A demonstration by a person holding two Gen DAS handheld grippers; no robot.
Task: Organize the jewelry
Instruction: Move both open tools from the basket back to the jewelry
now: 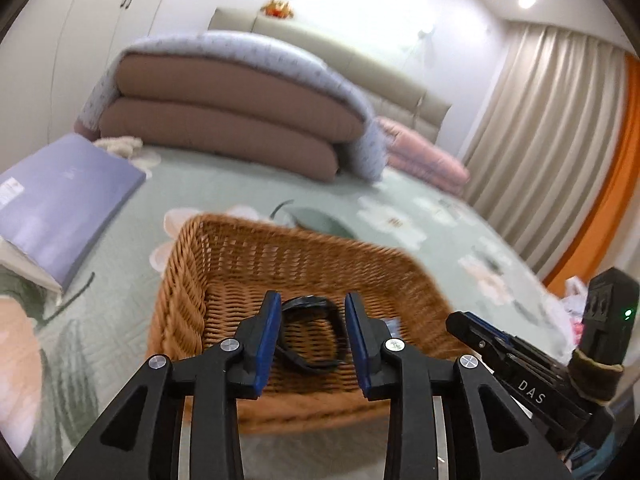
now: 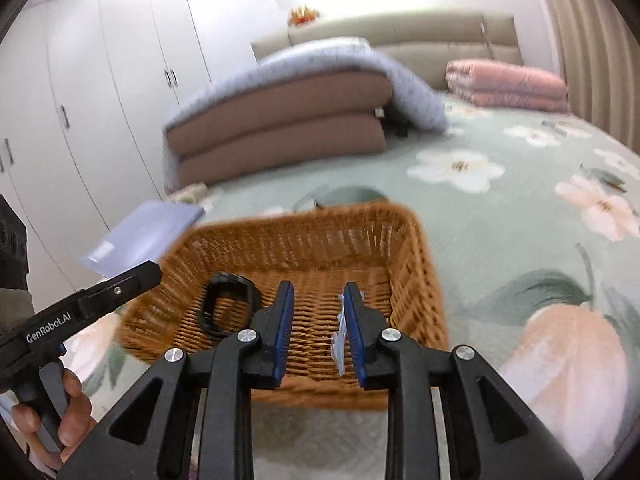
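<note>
A brown wicker basket sits on the floral bedspread; it also shows in the right wrist view. A black watch-like band lies on the basket floor, also seen in the right wrist view. My left gripper is open above the basket's near side, with the band seen between its fingers and below them. My right gripper is open over the basket; a small clear packet rests against its right finger. The right gripper also shows at the right of the left wrist view.
A purple flat box lies on the bed left of the basket. Folded brown and blue quilts and pink bedding lie farther back. Wardrobe doors stand at left, curtains at right.
</note>
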